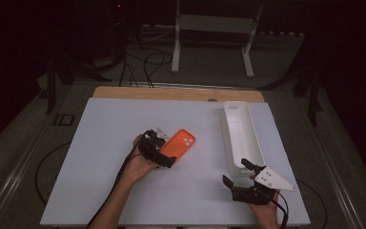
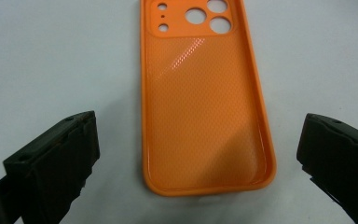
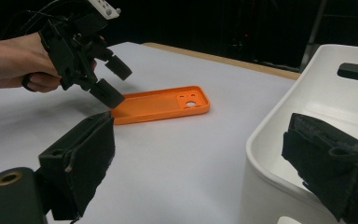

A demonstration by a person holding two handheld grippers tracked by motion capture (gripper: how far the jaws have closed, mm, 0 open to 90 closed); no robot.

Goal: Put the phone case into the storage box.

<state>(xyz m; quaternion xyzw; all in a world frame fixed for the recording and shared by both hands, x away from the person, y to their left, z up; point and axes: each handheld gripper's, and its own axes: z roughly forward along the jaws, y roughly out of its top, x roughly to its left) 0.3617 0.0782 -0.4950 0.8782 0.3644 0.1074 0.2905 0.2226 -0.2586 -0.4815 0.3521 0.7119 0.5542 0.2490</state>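
Two tools I hold released: left tool [image 2: 198, 154] straddles the orange phone case [image 2: 200, 102], right tool [image 3: 200, 163] beside the white bin [image 3: 307, 116].

white table [image 1: 124, 191], orange phone case [image 1: 178, 144], white bin [image 1: 240, 138]

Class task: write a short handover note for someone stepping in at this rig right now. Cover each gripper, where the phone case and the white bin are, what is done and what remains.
Left gripper: open, jaws spread either side of the near end of the orange phone case, not touching it.
Right gripper: open, holding nothing, at the near end of the white bin.
Phone case: flat on the white table, inside up, camera holes at the far end, left of the bin.
Bin: looks empty as far as it shows.
Done: left gripper lined up on the case.
Left: probably close on the case, lift it and, likely, set it in the bin.
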